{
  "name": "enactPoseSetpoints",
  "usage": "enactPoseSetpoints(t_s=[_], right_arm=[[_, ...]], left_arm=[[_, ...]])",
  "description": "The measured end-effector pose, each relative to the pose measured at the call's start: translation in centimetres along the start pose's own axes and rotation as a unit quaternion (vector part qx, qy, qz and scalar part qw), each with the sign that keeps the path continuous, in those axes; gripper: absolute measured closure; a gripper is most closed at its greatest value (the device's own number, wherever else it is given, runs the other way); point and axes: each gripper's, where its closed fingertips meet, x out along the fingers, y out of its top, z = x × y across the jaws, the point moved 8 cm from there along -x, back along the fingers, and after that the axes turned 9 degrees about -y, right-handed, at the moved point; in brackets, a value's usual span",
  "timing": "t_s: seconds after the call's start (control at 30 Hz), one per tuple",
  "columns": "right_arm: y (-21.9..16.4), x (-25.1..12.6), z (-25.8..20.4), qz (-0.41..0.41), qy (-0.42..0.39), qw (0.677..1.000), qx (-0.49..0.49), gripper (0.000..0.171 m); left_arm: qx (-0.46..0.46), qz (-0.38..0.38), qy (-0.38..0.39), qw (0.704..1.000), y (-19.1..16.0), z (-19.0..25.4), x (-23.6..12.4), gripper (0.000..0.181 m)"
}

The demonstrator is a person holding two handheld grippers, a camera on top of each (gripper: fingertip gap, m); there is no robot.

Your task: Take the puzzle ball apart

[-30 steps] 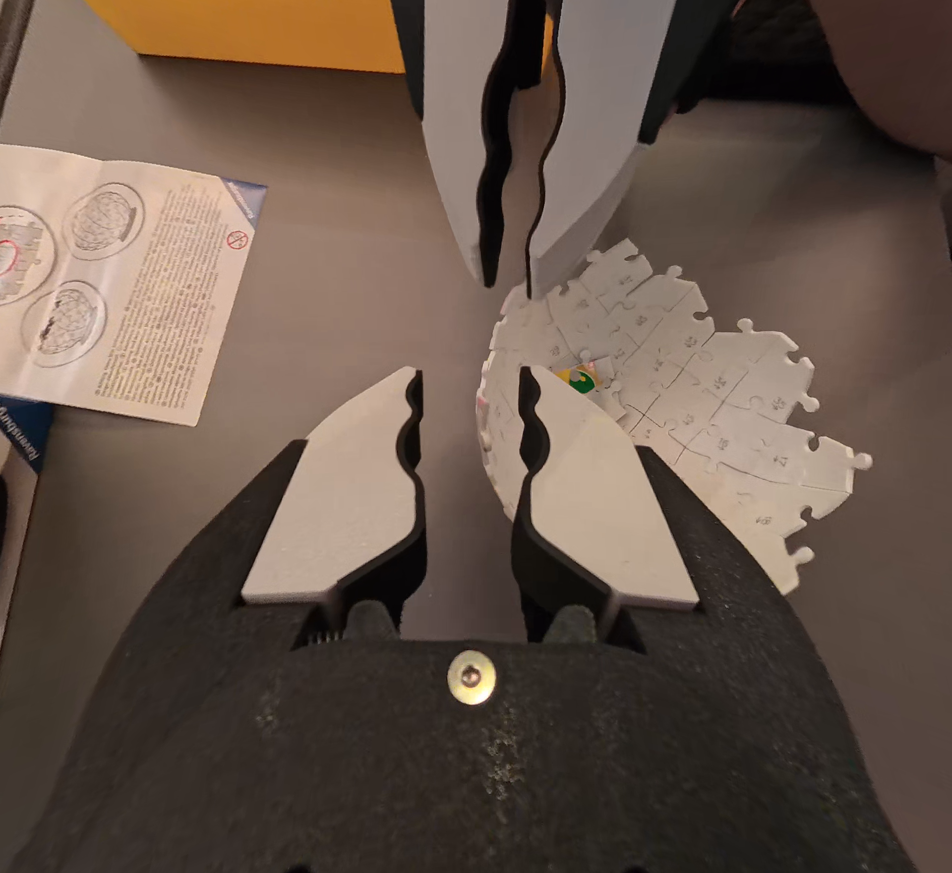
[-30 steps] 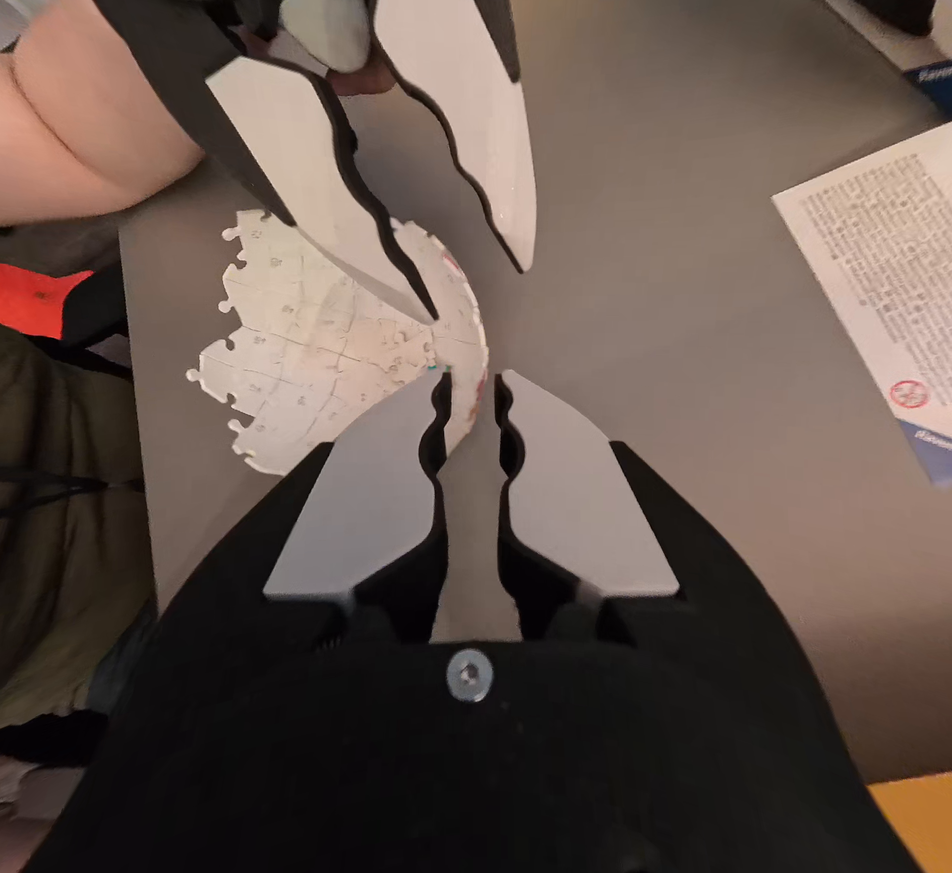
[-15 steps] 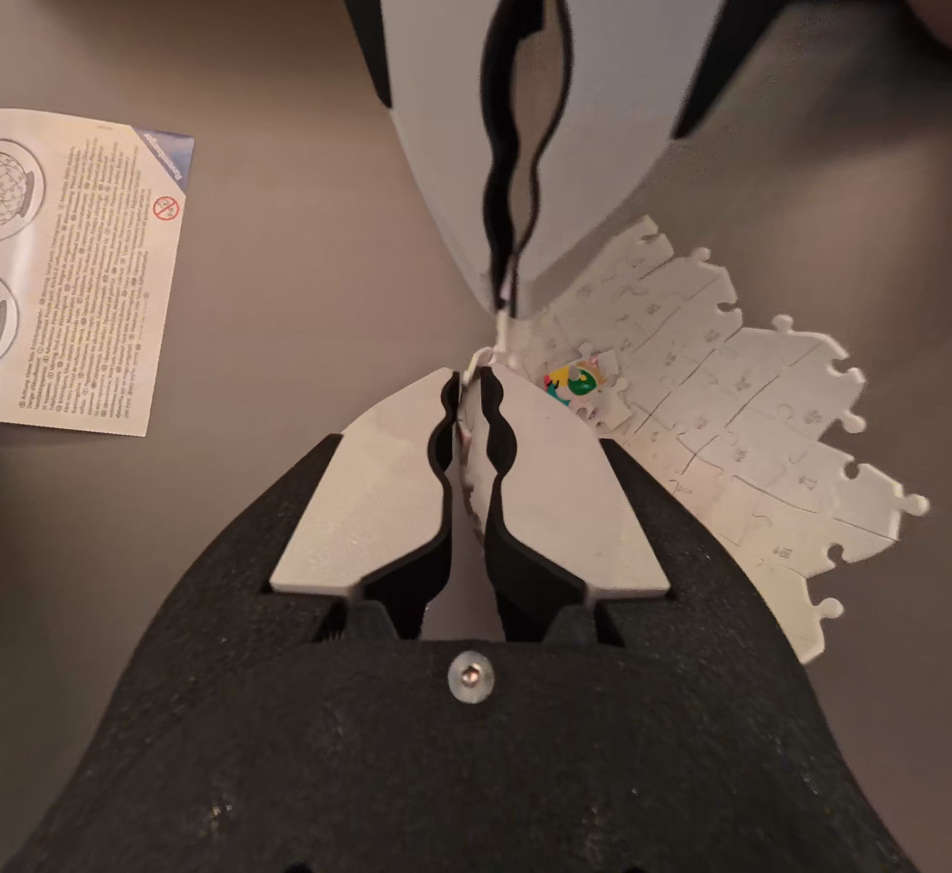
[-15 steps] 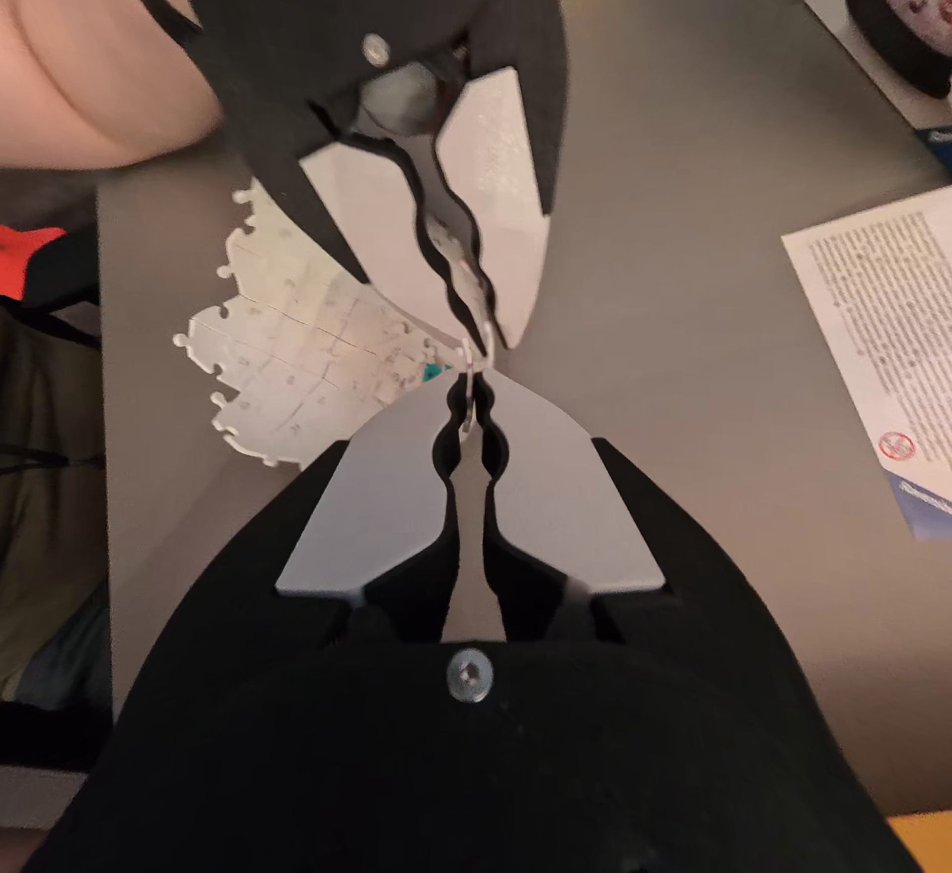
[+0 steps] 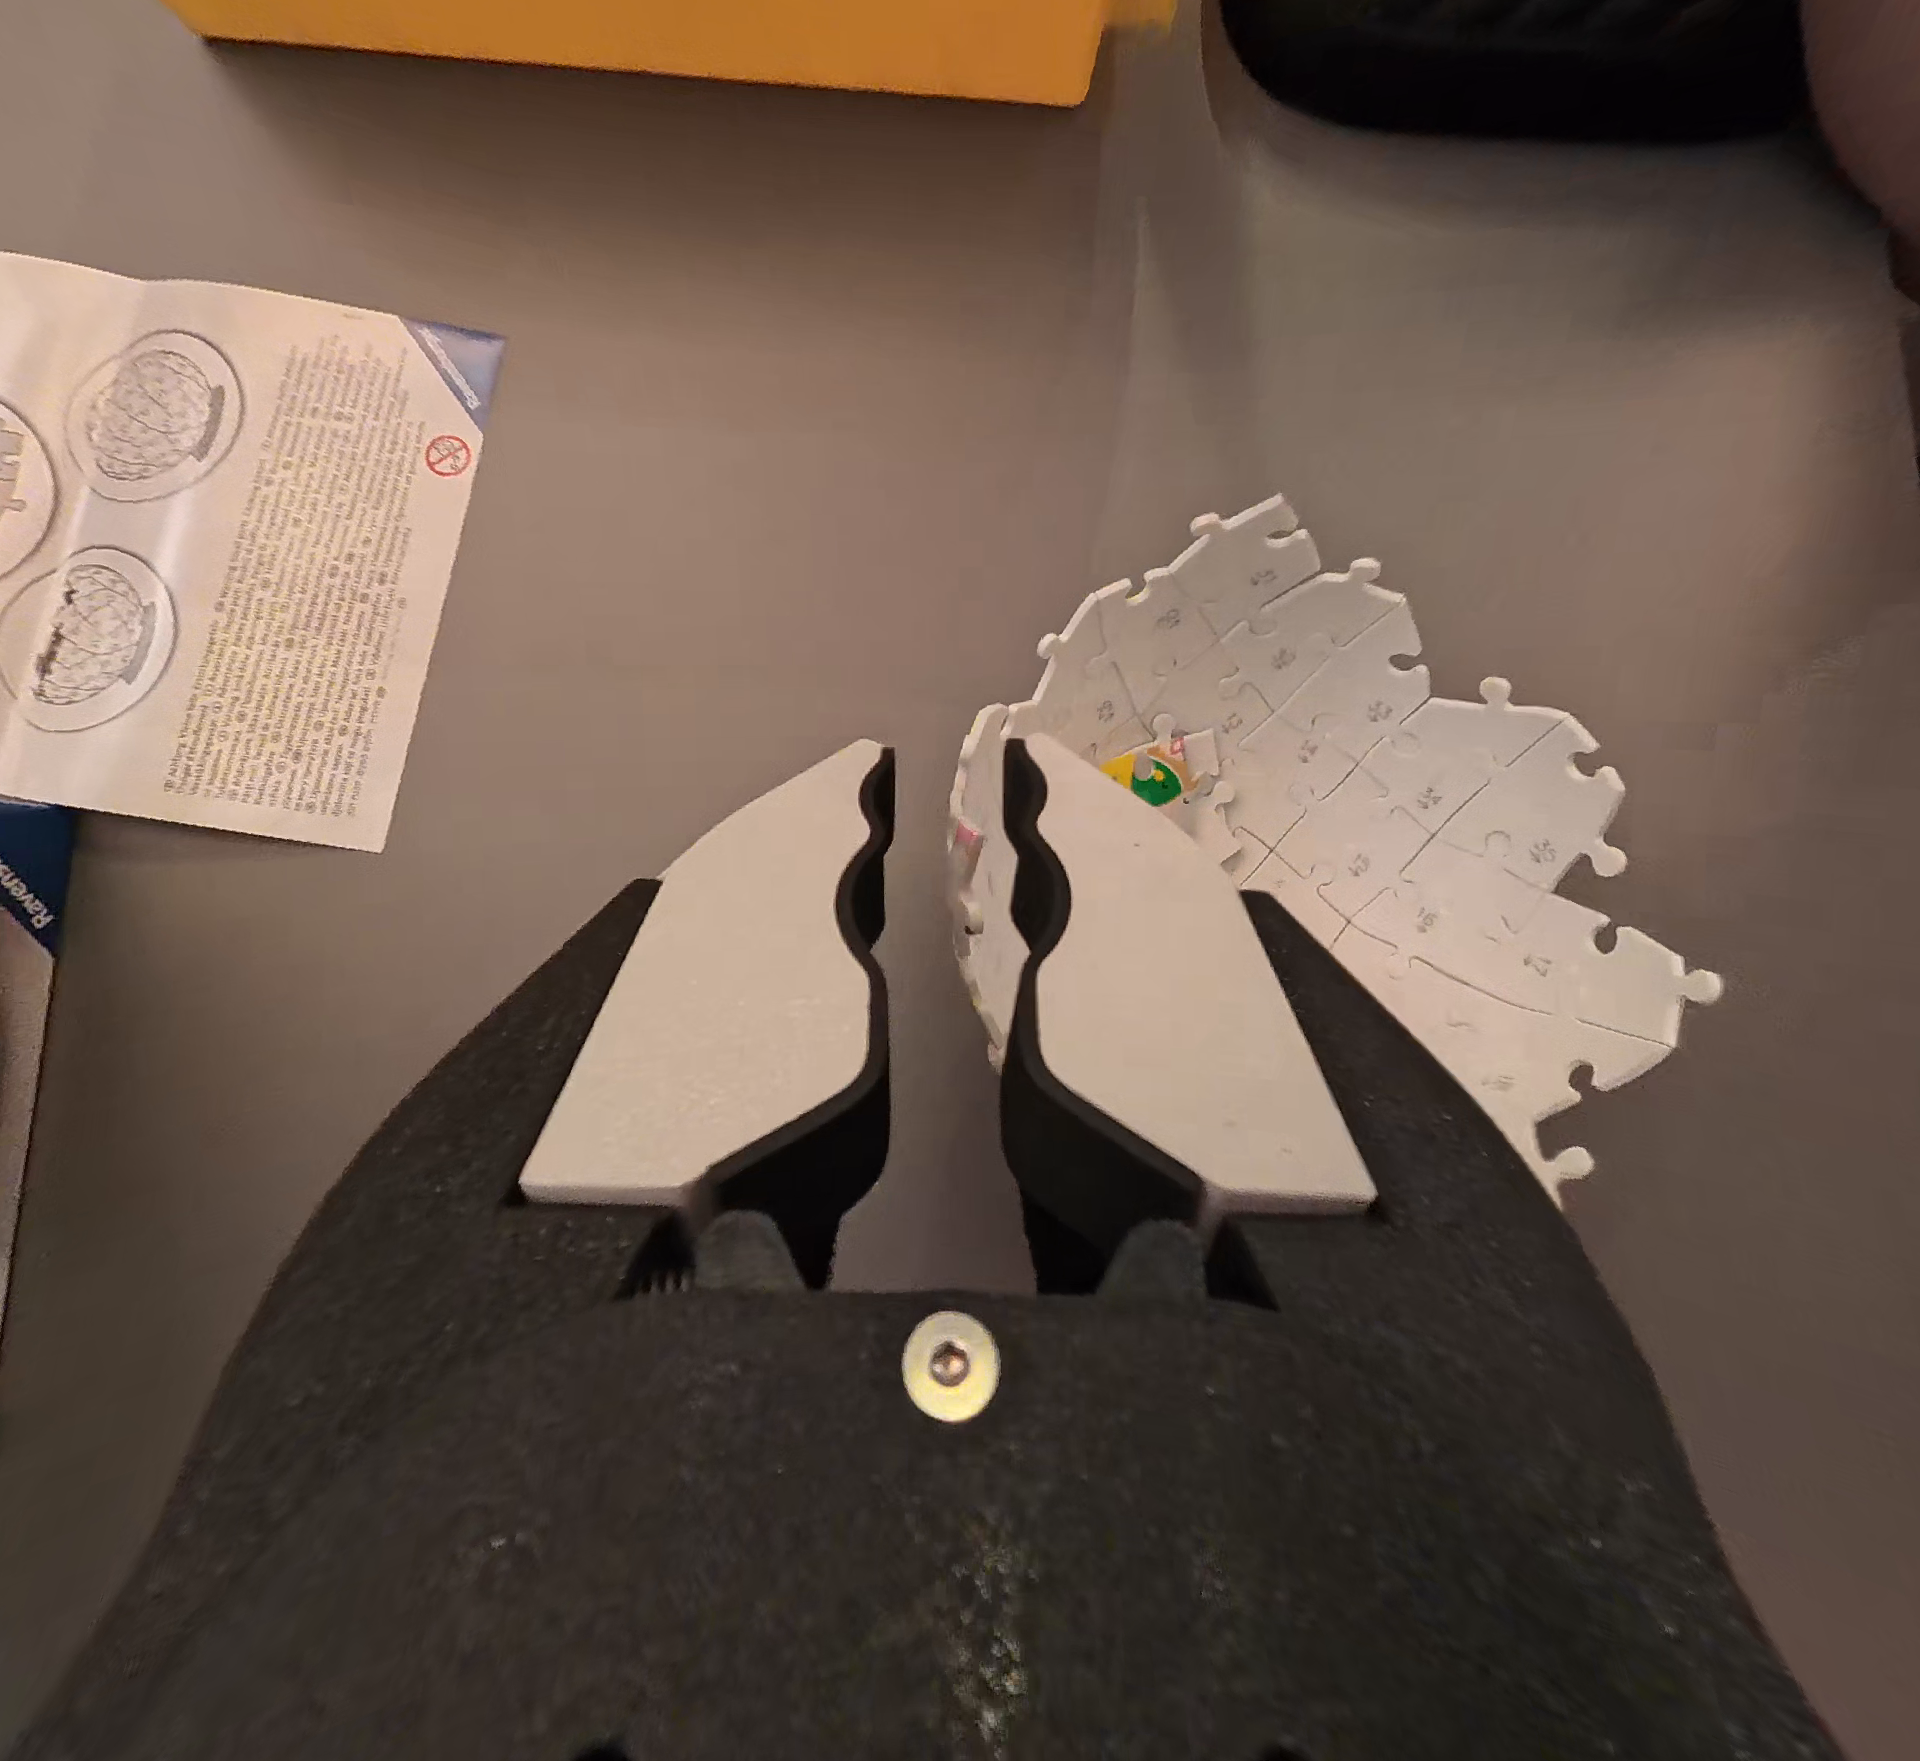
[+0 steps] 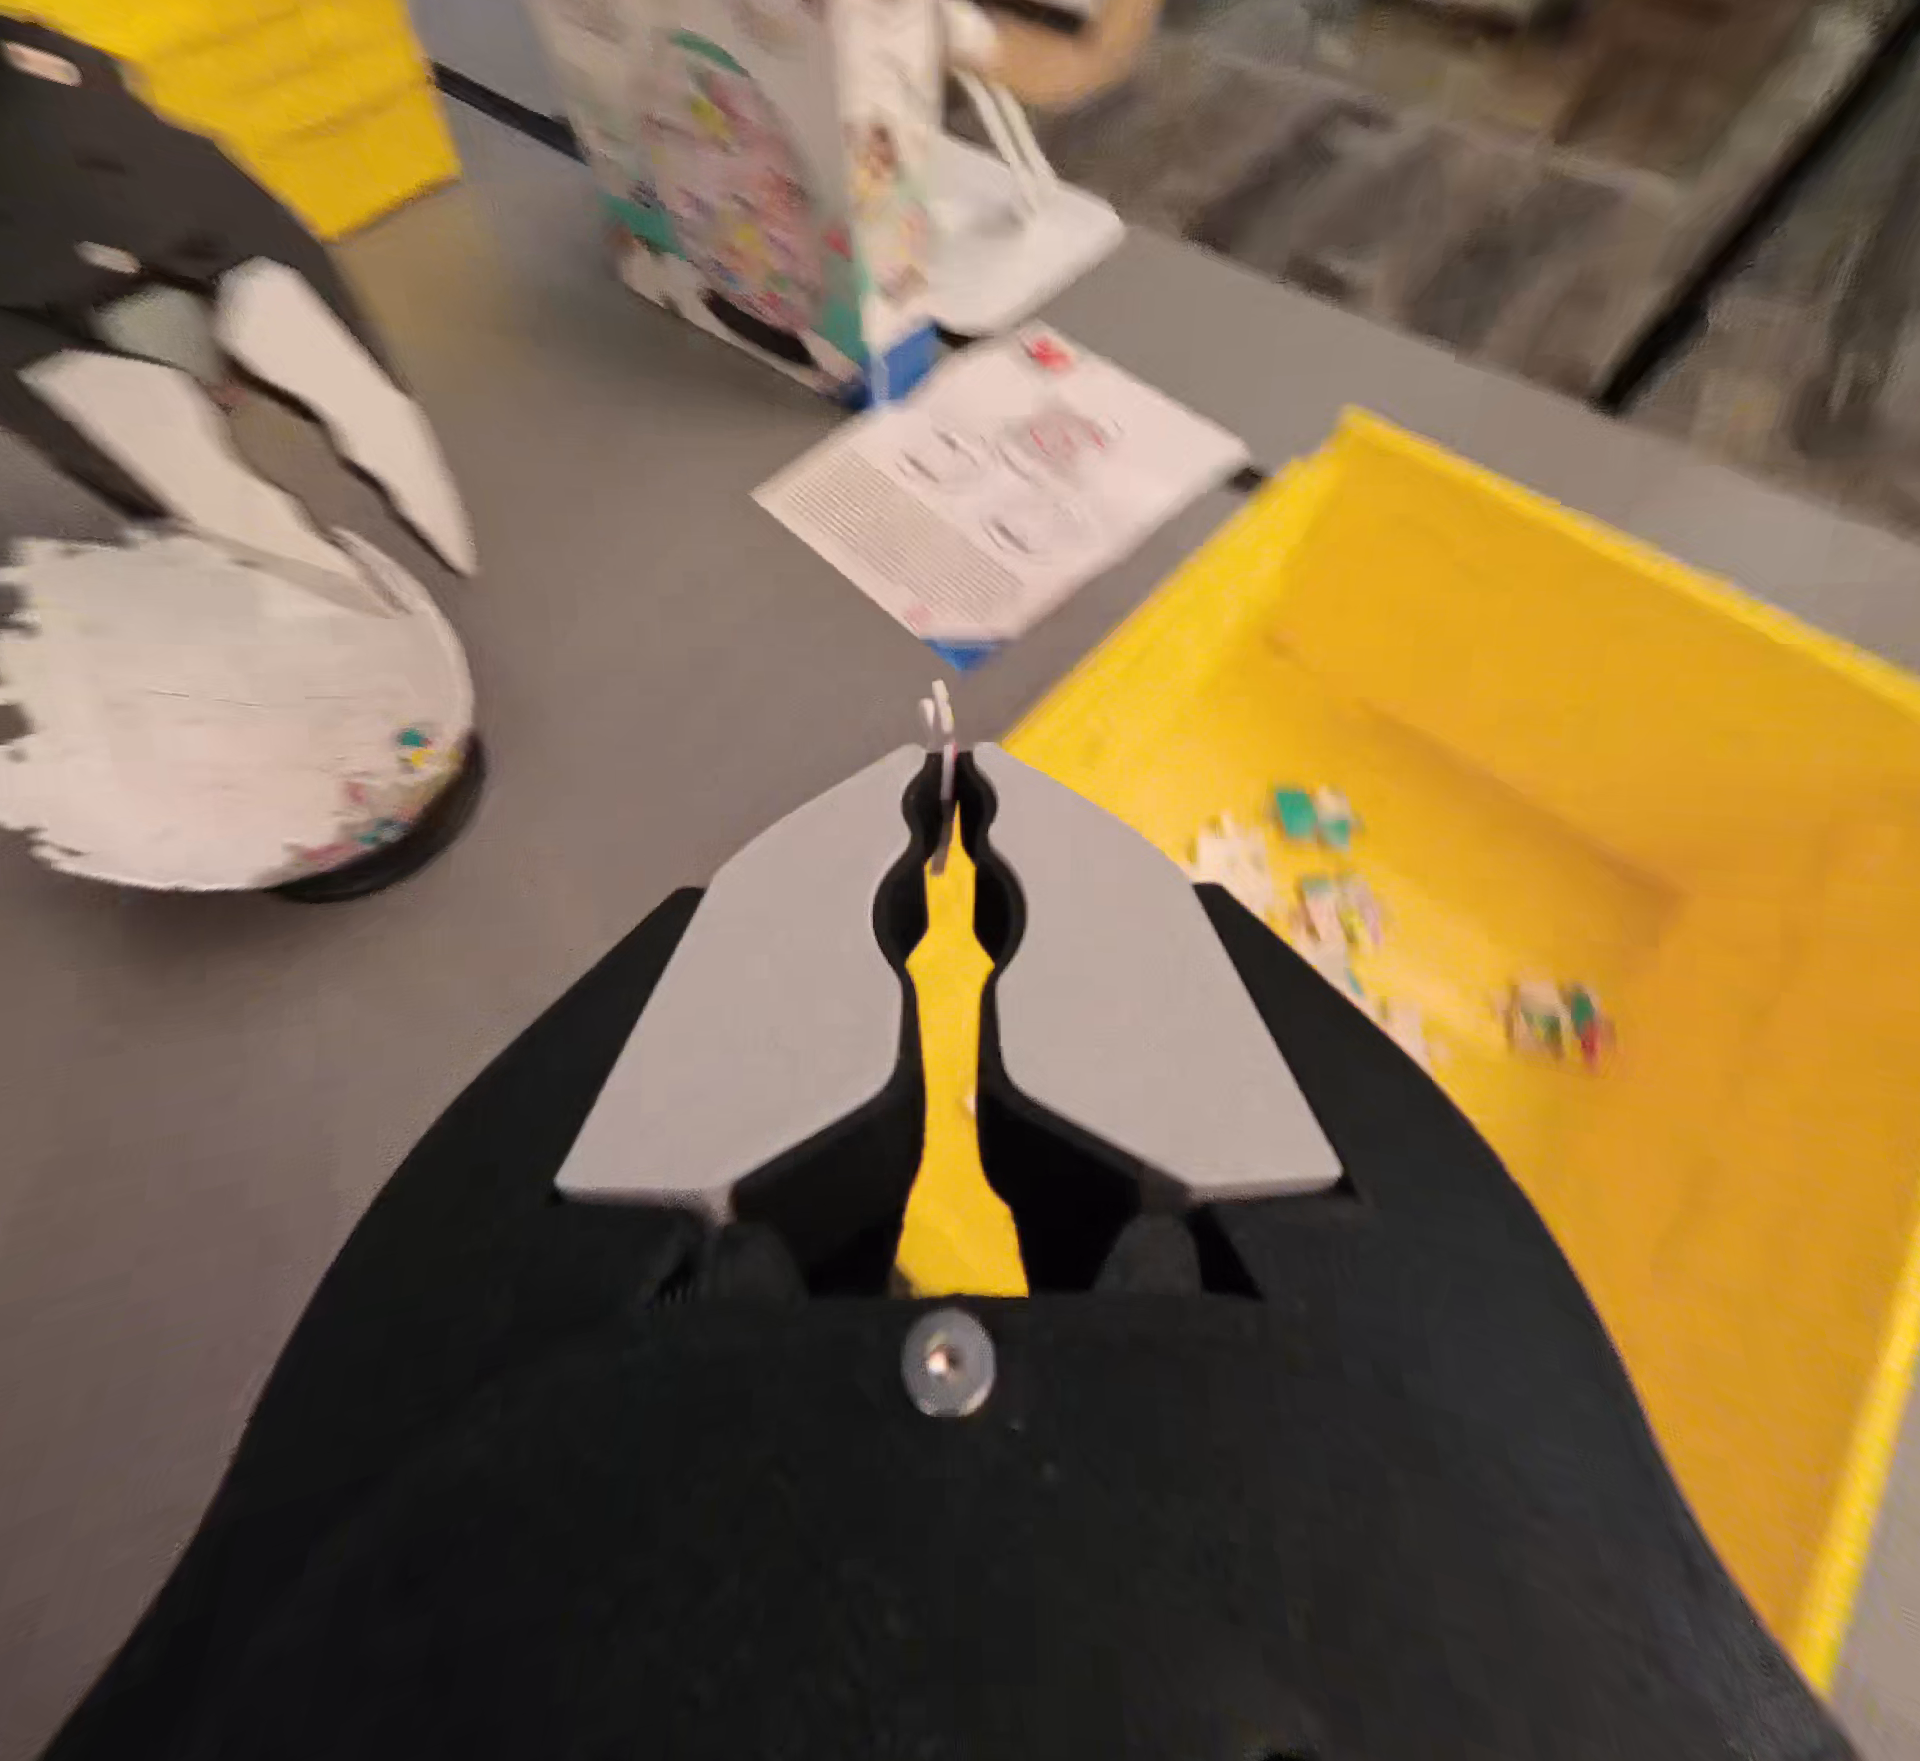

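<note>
Across the right of the right wrist view, the yellow bin holds loose pieces; the half-dismantled puzzle ball sits at left on the grey table. Your left gripper stands released beside that shell, while your right gripper is clenched on one white piece.

Puzzle shell: on the surface, right of the leaflet.
Bin: right of the leaflet, holding loose pieces.
Box: behind the leaflet.
</note>
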Motion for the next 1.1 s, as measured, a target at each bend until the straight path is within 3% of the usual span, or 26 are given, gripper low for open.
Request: enactPoseSetpoints(t_s=[0.17, 0.23, 0.3, 0.4, 0.5, 0.57, 0.63, 0.7, 0.77, 0.87, 0.97, 1.1], right_arm=[[-6.4, 3.0, 4.7, -0.192, -0.044, 0.975, 0.104, 0.168], [-7.9, 4.3, 5.6, -0.238, -0.071, 0.962, 0.113, 0.168], [-8.7, 4.9, 6.5, -0.258, -0.109, 0.953, 0.112, 0.156], [-8.2, 3.9, 7.4, -0.218, -0.152, 0.957, 0.112, 0.147], [-4.0, 1.0, 6.7, -0.073, -0.199, 0.976, 0.052, 0.146], [-0.1, -0.7, 3.5, 0.075, -0.155, 0.985, 0.004, 0.146], [2.9, -1.3, -1.3, 0.191, -0.033, 0.981, -0.030, 0.147], [4.5, -0.5, -6.2, 0.225, 0.106, 0.967, -0.060, 0.147], [5.0, 1.7, -10.2, 0.216, 0.200, 0.952, -0.084, 0.146], [4.0, 6.4, -14.5, 0.147, 0.257, 0.948, -0.112, 0.146], [2.3, 10.3, -16.8, 0.067, 0.258, 0.950, -0.161, 0.146], [0.6, 11.5, -18.4, -0.004, 0.234, 0.937, -0.258, 0.149]], left_arm=[[0.008, 0.056, 0.000, 0.998, 1.1, 0.7, -2.0, 0.161], [0.020, 0.097, -0.009, 0.995, 1.8, 1.3, -3.0, 0.160], [0.028, 0.152, -0.044, 0.987, 2.5, 2.3, -4.2, 0.159], [0.023, 0.205, -0.089, 0.975, 3.0, 3.4, -6.0, 0.152], [0.022, 0.227, -0.076, 0.971, 2.5, 3.8, -7.8, 0.146], [0.019, 0.226, -0.045, 0.973, 1.7, 3.4, -8.9, 0.142], [0.001, 0.226, -0.038, 0.973, 0.7, 3.1, -9.6, 0.141], [-0.032, 0.211, -0.033, 0.976, -0.8, 2.7, -9.7, 0.141], [-0.059, 0.193, -0.019, 0.979, -2.2, 2.4, -9.4, 0.142], [-0.092, 0.193, -0.023, 0.977, -3.5, 2.9, -8.7, 0.142], [-0.108, 0.189, 0.002, 0.976, -4.5, 4.0, -8.8, 0.136], [-0.140, 0.199, 0.042, 0.969, -5.8, 6.2, -8.5, 0.124]])
